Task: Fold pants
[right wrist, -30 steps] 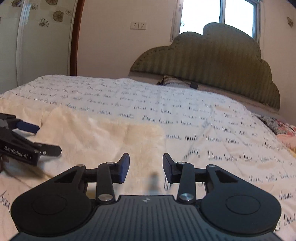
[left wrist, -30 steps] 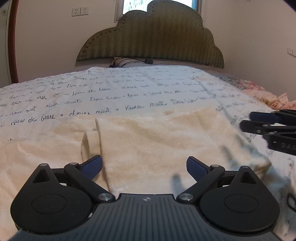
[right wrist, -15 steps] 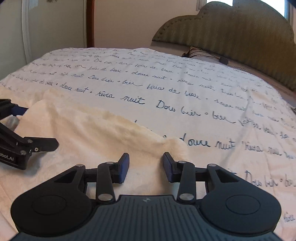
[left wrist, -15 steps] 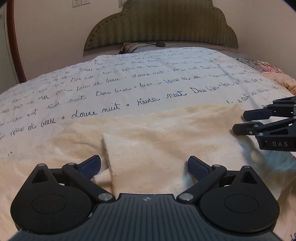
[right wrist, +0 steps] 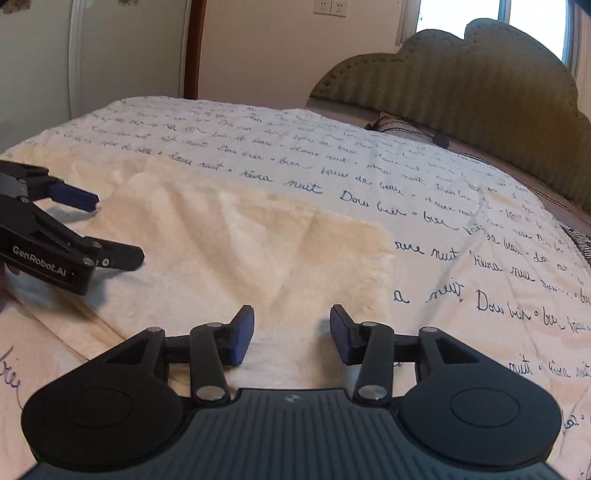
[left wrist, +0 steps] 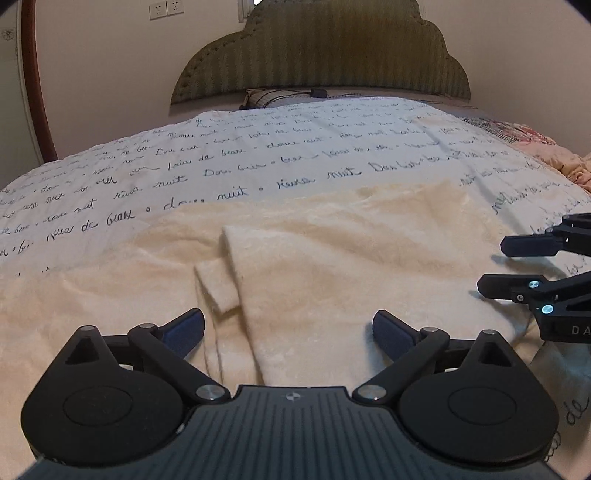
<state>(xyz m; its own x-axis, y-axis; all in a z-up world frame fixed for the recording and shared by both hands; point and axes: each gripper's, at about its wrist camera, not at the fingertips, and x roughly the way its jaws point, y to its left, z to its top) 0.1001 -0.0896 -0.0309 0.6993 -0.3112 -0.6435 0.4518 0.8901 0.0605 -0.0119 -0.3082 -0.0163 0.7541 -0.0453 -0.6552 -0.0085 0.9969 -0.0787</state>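
Observation:
Cream fleece pants [left wrist: 332, 266] lie spread on the bed, with one layer folded over another; they also show in the right wrist view [right wrist: 236, 251]. My left gripper [left wrist: 288, 332] is wide open and empty, low over the near edge of the folded layer. My right gripper [right wrist: 291, 334] is open and empty, low over the right end of the pants. Each gripper shows in the other's view: the right one [left wrist: 517, 266] at the right, the left one [right wrist: 107, 229] at the left, both open just above the fabric.
The bed has a white cover [left wrist: 258, 162] printed with script. A green padded headboard [left wrist: 325, 51] and a pillow [left wrist: 269, 98] stand at the far end. A pink floral cloth [left wrist: 546, 155] lies at the right edge. A wall with sockets [right wrist: 328, 7] is behind.
Both grippers have dropped lower and moved forward over the pants. Both have stayed open and empty.

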